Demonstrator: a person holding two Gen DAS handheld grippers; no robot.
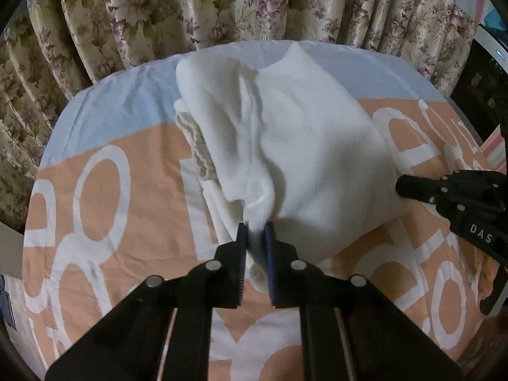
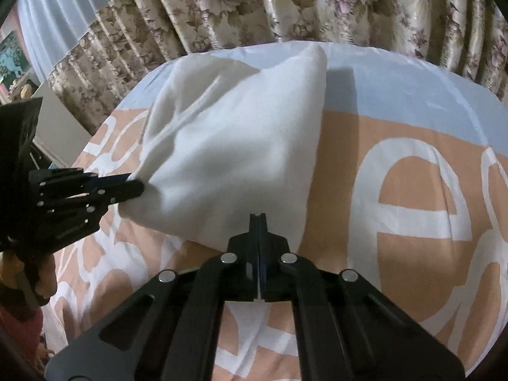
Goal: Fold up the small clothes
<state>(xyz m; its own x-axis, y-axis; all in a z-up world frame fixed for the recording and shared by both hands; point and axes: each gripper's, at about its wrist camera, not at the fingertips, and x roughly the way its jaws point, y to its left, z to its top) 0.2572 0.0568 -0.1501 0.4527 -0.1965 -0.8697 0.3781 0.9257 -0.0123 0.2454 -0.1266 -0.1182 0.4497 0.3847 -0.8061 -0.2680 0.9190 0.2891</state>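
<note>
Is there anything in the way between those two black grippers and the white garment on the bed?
Nothing visible. The left gripper is shut on a bunched edge of the white garment, and the right gripper is shut at its near edge. Only the printed bedsheet lies underneath.

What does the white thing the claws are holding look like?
Start at the flowery curtain, then look down to the peach and blue bedsheet with big white letters. Lying on it is a plain white garment, soft, rumpled and half folded, the only loose cloth there without any print.
</note>
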